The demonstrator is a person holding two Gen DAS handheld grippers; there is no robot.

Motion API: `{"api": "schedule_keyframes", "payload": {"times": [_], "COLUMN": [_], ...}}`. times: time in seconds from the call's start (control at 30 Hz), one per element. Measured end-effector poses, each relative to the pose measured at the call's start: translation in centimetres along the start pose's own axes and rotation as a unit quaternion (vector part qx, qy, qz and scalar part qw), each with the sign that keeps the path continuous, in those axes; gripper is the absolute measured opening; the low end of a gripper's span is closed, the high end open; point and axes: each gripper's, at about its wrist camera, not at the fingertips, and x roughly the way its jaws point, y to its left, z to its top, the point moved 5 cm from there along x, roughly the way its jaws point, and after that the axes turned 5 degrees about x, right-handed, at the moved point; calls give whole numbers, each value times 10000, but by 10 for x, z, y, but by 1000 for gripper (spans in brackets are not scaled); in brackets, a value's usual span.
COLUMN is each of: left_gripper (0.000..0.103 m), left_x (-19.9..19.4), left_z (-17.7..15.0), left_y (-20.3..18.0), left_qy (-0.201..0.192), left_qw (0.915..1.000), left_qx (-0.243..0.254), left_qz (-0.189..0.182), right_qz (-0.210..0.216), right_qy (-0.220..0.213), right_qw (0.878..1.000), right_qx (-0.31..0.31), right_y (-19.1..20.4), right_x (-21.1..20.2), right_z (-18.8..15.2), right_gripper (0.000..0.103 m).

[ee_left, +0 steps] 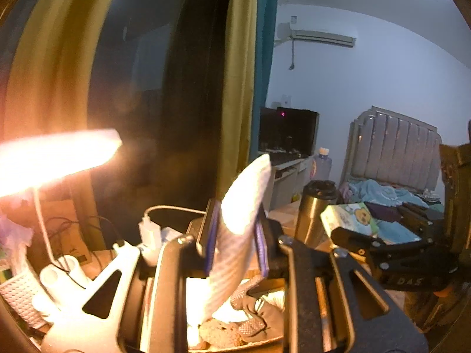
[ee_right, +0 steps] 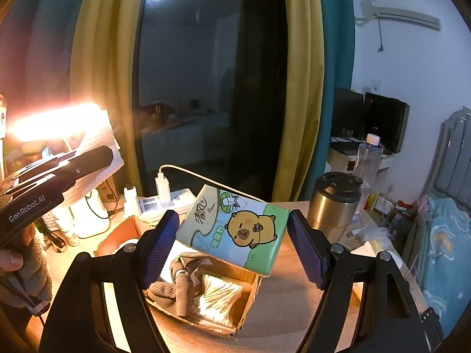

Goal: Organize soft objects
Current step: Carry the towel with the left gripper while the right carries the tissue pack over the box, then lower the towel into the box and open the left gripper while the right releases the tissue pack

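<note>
Fingers [ee_right: 164, 241] level around tissue pack [ee_right: 232, 229]

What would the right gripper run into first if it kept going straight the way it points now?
Probably the open cardboard box right under the tissue pack held by the right gripper; the pack would likely land on the cotton swabs inside. Depth is hard to judge through the fisheye.

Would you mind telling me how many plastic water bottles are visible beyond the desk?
1: a clear plastic water bottle stands behind the steel tumbler, near the monitor. Others may be hidden behind clutter.
</note>
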Motion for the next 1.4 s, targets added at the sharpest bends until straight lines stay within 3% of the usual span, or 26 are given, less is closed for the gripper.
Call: {"api": "schedule_keyframes", "payload": {"times": [0.27, 0.9, 1.13, 1.4], "left_gripper": [23, 23, 24, 29], "left_x": [26, 92, 102, 106], "left_z": [-21, -98, -115, -127], "left_y": [-3, 8, 9, 13], "left_qy": [177, 1278, 1665, 1808], "left_qw": [9997, 9915, 9858, 9829], "left_qx": [100, -199, -177, -242], "left_qz": [-168, -128, 97, 237], "right_qz": [85, 319, 377, 390], "right_qy": [220, 873, 1151, 1422], "right_qw": [9997, 9953, 9923, 9887], "right_qx": [48, 261, 247, 254], "right_y": [-4, -9, -4, -1], "right_x": [34, 102, 120, 132], "right_z": [-11, -55, -74, -84], "right_gripper": [79, 79, 79, 79]}}
